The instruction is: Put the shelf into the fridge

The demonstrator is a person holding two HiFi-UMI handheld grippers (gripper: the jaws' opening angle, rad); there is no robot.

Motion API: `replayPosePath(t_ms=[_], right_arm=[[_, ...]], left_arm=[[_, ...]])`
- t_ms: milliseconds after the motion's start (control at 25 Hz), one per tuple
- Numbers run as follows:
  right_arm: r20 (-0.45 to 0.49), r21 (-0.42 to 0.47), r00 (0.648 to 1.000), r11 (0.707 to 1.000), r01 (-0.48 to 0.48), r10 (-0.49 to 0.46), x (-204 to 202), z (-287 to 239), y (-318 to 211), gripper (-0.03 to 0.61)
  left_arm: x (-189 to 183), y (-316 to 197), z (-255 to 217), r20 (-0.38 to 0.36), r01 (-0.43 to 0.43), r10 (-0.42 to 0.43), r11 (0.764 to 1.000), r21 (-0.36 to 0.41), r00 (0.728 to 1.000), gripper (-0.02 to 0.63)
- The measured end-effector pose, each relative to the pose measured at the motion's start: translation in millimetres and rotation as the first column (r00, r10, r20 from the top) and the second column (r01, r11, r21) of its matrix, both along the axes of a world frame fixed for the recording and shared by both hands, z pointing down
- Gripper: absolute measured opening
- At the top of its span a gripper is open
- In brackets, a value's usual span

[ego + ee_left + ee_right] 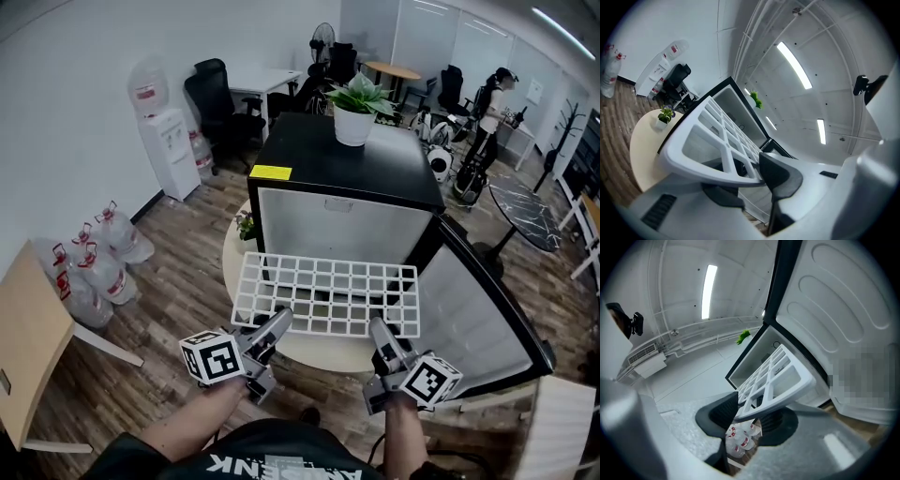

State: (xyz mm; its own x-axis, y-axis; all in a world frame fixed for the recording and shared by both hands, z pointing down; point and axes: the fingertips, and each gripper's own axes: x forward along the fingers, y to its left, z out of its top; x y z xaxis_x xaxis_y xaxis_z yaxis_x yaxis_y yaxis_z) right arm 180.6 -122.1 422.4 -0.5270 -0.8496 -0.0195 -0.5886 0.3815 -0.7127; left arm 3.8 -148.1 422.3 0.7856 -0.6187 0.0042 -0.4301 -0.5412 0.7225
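Note:
A white grid shelf hangs level in front of the open black mini fridge. My left gripper is shut on the shelf's near edge at the left corner, and my right gripper is shut on that edge further right. In the left gripper view the shelf runs from the left gripper towards the fridge opening, its rim pinched between the dark pads. The right gripper view shows the shelf clamped in the right gripper, pointing at the white fridge interior.
The fridge door stands open to the right. A potted plant sits on the fridge top. The fridge rests on a round cream table. Water bottles and a dispenser stand at the left wall. A person is at the far right.

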Motion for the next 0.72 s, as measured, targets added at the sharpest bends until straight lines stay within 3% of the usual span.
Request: replayPosePath(t_ms=[200, 400, 720], right_arm=[[0.0, -0.041, 1.0, 0.999, 0.022, -0.022, 25, 15, -24, 0.127], [0.02, -0.056, 0.997, 0.996, 0.073, -0.072, 14, 26, -46, 0.127], [-0.031, -0.129, 1.0, 0.992, -0.004, 0.0, 27, 50, -77, 0.129]], left_arm=[[21, -19, 9, 0.01, 0.039, -0.038, 0.999, -0.027, 0.999, 0.112], [11, -32, 18, 0.032, 0.075, -0.074, 0.996, -0.046, 0.997, 0.11], [17, -68, 38, 0.031, 0.05, -0.047, 0.993, -0.103, 0.998, 0.109]])
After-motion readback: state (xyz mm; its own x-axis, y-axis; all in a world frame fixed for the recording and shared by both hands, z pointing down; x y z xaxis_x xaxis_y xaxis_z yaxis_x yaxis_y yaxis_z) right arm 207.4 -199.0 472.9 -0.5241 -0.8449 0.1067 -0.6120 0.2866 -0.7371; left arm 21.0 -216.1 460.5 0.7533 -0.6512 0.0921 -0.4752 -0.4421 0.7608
